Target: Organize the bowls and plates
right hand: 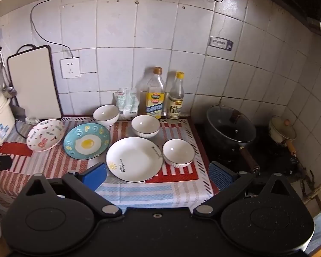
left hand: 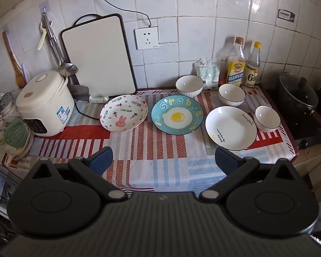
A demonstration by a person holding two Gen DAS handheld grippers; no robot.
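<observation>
Three plates lie in a row on the counter's striped woven cloth [left hand: 160, 150]. The bunny plate [left hand: 123, 113], glossy white with carrots and hearts, sits nearest the rice cooker [left hand: 45, 102], a rounded cream plastic tub. Just beside it is the egg plate [left hand: 177, 114], teal with raised letters and a fried egg at its middle. Further right is the white plate [left hand: 230, 127], smooth, shallow and thinly dark-rimmed.

Three round white bowls with ribbed sides and dark rims stand apart: the back bowl [left hand: 189, 85] behind the egg plate, the middle bowl [left hand: 231, 94] behind the white plate, the right bowl [left hand: 267, 118] just beside that plate's right edge, perhaps touching.

A flat, round-cornered cutting board [left hand: 100, 57] leans upright on the glazed tiles. Two clear bottles [left hand: 244, 64] stand at the wall; a glass-lidded dark pot [right hand: 231, 128] sits on the stove.

The left gripper [left hand: 163, 160] hangs over the cloth's near edge, blue pads spread wide, holding nothing. The right gripper [right hand: 158, 176] hangs before the white plate, equally wide and empty.
</observation>
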